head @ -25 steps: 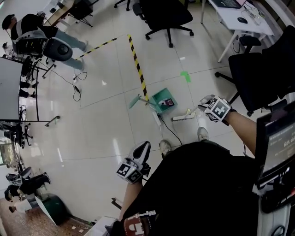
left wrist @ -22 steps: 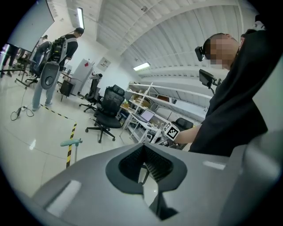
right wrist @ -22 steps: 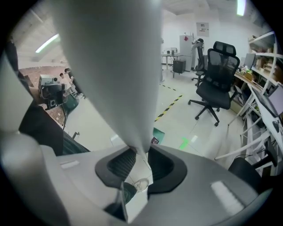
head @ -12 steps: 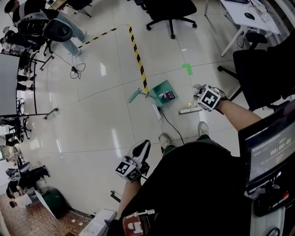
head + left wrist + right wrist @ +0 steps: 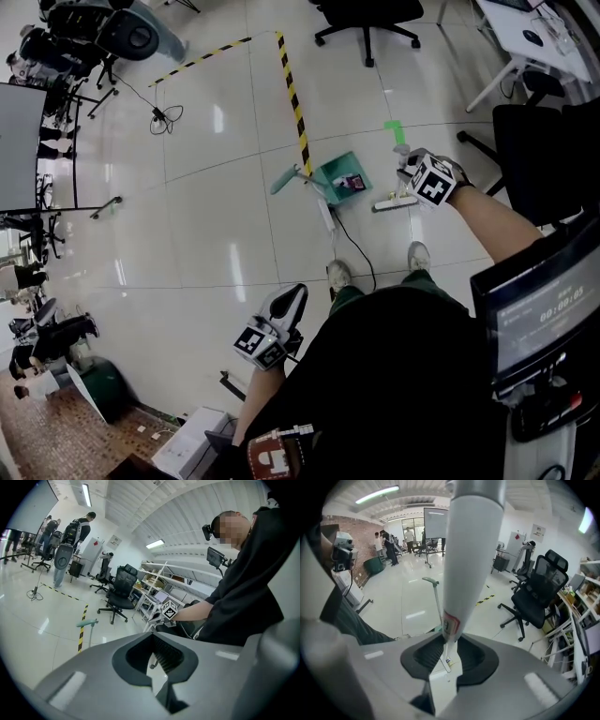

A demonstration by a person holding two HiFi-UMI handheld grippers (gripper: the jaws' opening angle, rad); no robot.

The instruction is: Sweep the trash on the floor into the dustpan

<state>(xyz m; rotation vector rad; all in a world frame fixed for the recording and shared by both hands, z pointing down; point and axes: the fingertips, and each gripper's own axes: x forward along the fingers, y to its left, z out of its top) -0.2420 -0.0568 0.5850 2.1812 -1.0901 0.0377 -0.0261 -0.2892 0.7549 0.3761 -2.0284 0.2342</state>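
A green dustpan [image 5: 339, 176] with a long upright handle [image 5: 289, 178] stands on the pale tiled floor, with a small dark and red piece of trash [image 5: 352, 183] lying in it. Just right of it rests the white broom head [image 5: 394, 202]. My right gripper [image 5: 427, 178] is above that head, shut on the white broom handle [image 5: 464, 564], which runs up between its jaws [image 5: 450, 656]. The dustpan's handle [image 5: 431, 581] shows behind the broom. My left gripper [image 5: 277, 328] hangs low by my hip, shut with nothing held [image 5: 154, 656].
Yellow-black tape [image 5: 295, 103] runs across the floor to the dustpan. A black cable [image 5: 354, 248] trails past my shoes [image 5: 339, 277]. Office chairs [image 5: 370, 14] and a desk [image 5: 525, 37] stand beyond and to the right, and people and equipment [image 5: 84, 33] at far left.
My right arm has reached forward with the broom, so the gripper now sits more directly above the broom head. The left gripper has stayed by my hip.
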